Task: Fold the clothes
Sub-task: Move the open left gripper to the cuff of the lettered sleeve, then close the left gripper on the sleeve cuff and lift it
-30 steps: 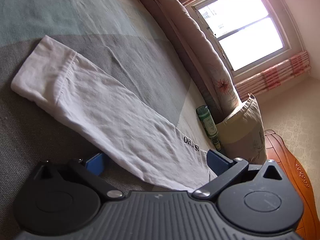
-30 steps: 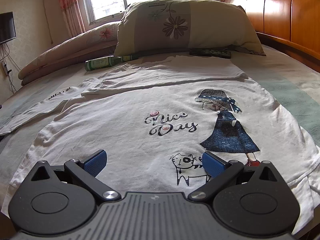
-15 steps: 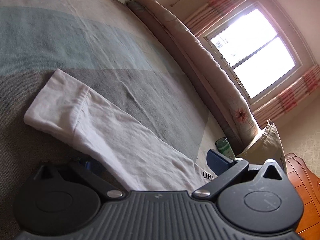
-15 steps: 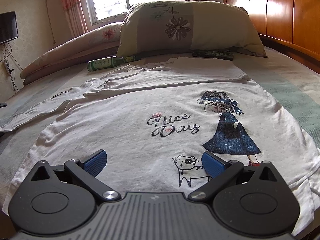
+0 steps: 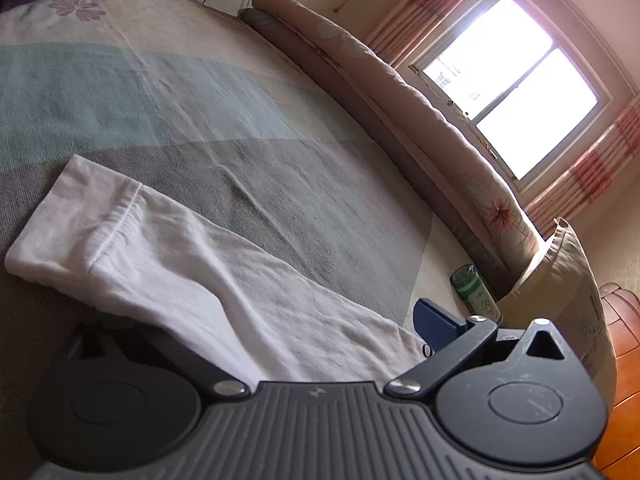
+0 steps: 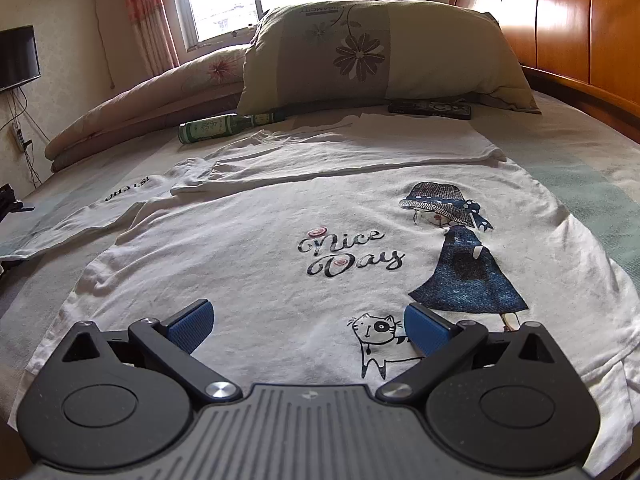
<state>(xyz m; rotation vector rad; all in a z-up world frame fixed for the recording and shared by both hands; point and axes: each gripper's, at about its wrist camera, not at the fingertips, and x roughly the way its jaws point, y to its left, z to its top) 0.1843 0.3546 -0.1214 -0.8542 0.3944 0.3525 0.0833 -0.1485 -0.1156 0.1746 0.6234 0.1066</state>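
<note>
White long-sleeved shirt (image 6: 280,240) lying flat across the bed (image 6: 592,184), filling the frame's centre, right gripper (image 6: 306,326) hovering over its hem, jaws released, left gripper (image 5: 256,328) straddling the sleeve (image 5: 168,256) at lower left, jaws spread wide, green bottle (image 6: 216,127) lying by the pillow (image 6: 376,52) at upper centre.

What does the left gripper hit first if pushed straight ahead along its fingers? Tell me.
Most likely the white sleeve: it lies between the open fingers of the left gripper and stretches ahead across the bedsheet. Depth is unclear.
</note>
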